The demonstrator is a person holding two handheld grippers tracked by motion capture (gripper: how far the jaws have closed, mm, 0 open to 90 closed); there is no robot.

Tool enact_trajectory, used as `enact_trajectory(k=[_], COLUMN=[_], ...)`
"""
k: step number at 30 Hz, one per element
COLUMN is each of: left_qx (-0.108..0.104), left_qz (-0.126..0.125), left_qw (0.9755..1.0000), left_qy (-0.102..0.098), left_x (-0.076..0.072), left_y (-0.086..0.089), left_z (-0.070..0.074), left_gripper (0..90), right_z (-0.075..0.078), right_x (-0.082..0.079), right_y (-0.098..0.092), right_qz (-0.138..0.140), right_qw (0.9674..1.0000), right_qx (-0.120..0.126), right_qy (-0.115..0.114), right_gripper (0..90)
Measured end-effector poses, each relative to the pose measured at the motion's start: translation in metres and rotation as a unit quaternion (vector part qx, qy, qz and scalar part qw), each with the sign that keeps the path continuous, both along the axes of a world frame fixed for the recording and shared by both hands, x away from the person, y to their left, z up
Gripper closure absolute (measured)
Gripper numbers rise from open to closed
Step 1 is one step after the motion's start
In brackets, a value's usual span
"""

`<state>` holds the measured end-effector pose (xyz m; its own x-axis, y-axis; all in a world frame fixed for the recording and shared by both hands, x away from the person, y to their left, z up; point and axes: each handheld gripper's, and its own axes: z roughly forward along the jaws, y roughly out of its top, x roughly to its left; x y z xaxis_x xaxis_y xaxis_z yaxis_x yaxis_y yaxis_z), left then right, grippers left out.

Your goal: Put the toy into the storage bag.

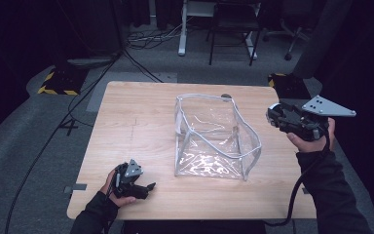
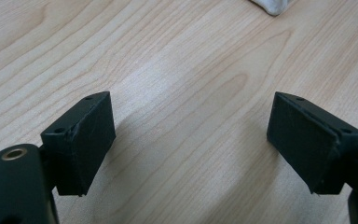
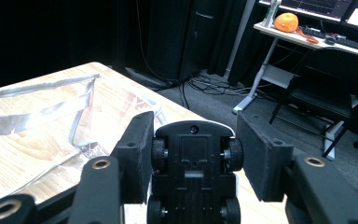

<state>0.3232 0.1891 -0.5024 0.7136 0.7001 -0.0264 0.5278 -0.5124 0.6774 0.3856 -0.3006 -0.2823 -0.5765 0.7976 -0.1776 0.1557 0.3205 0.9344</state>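
Black padded jaws of the right gripper (image 3: 193,154) rise in the right gripper view and pinch a small black toy car (image 3: 193,175) by its flanks, its underside with 4 wheels turned up toward that camera and its long axis running along the jaws, away from the hand. From the high view, this right gripper (image 1: 272,116) hangs above the right edge of the pale wooden surface (image 1: 131,122), with its tip pointing left at the clear plastic zip bag with a grey-white trim (image 1: 214,139). That bag stands open-topped in the middle of the surface, just to the left of the car and lower than it, so the relation that counts is car beside and above the bag's right wall; I judge the coming move as a short carry leftward over the rim and down into the opening. Well apart at the near left corner, the left gripper (image 1: 148,186) lies low on the surface, its 2 jaws spread wide with bare wood between them and nothing held (image 2: 191,140). The right hand (image 1: 311,141) is clearly the nearer to the bag's mouth.
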Motion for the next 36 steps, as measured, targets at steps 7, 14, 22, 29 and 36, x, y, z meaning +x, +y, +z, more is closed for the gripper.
enact_trajectory(k=[7,14,22,29,36], left_qx=[0.004,0.000,0.001,0.002,0.002], left_qz=[0.000,0.001,0.001,0.000,0.000], left_qw=[1.0000,1.0000,1.0000,1.0000,1.0000], left_qy=[-0.004,-0.003,-0.004,-0.003,-0.003], left_x=[0.001,0.000,0.000,0.000,0.000], left_y=[0.000,0.000,0.000,0.000,0.000], left_z=[0.000,0.000,0.000,0.000,0.000], left_gripper=[15.4,15.4,15.4,15.4,15.4], right_z=[0.007,0.012,0.010,0.006,0.004], right_x=[0.002,0.005,0.010,0.014,0.021], right_y=[0.014,0.027,0.049,0.065,0.075], right_qz=[0.019,0.037,0.057,0.071,0.081], right_qw=[0.9998,0.9993,0.9982,0.9969,0.9960], right_qx=[-0.006,-0.008,-0.020,-0.025,-0.026], right_qy=[-0.003,-0.001,0.007,0.020,0.030], right_gripper=[48.9,48.9,48.9,48.9,48.9])
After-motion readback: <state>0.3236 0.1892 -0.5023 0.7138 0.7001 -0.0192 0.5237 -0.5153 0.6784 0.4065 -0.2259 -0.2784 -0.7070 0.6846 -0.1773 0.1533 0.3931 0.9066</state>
